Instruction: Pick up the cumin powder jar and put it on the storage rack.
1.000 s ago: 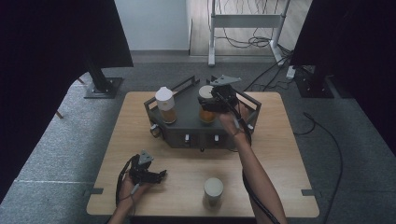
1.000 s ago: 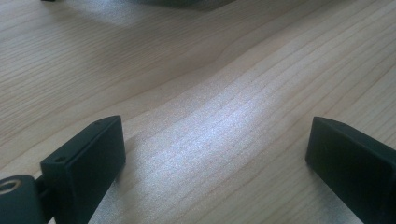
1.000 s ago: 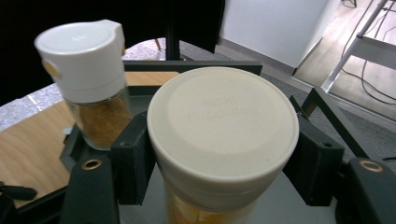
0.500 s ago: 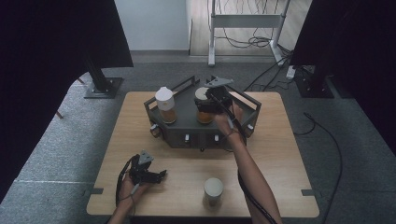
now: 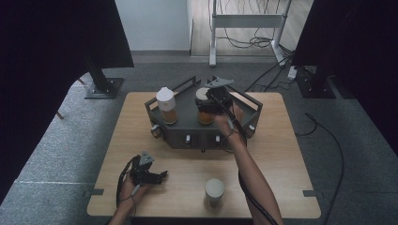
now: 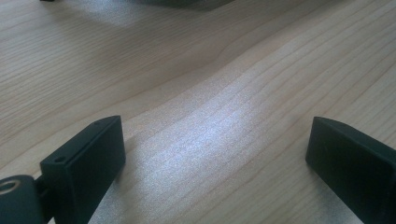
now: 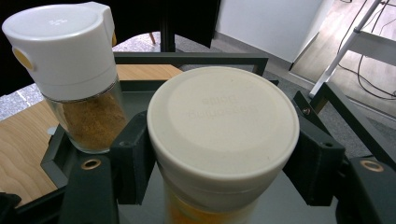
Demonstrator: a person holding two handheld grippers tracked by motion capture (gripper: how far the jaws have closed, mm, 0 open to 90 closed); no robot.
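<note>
Jar (image 7: pixel 219 140), cream-lidded, round, amber contents, upright axis: it stands on the dark metal rack (image 5: pixel 244 101) at the table's far side, pinched below the lid by our right gripper (image 7: pixel 219 161). Beside it we note a white-capped glass shaker (image 7: pixel 70 70). Left gripper (image 6: pixel 215 154) rests spread on pale wood table (image 6: pixel 210 70), well apart.

A white-capped spice shaker (image 5: pixel 166 105) of brown powder stands upright at the left of the dark grey rack (image 5: pixel 183 129), a cream-lidded jar (image 5: pixel 215 191) stands alone near the front edge of the wooden tabletop (image 5: pixel 281 154), and cables trail under a metal stand (image 5: pixel 244 21) behind.
</note>
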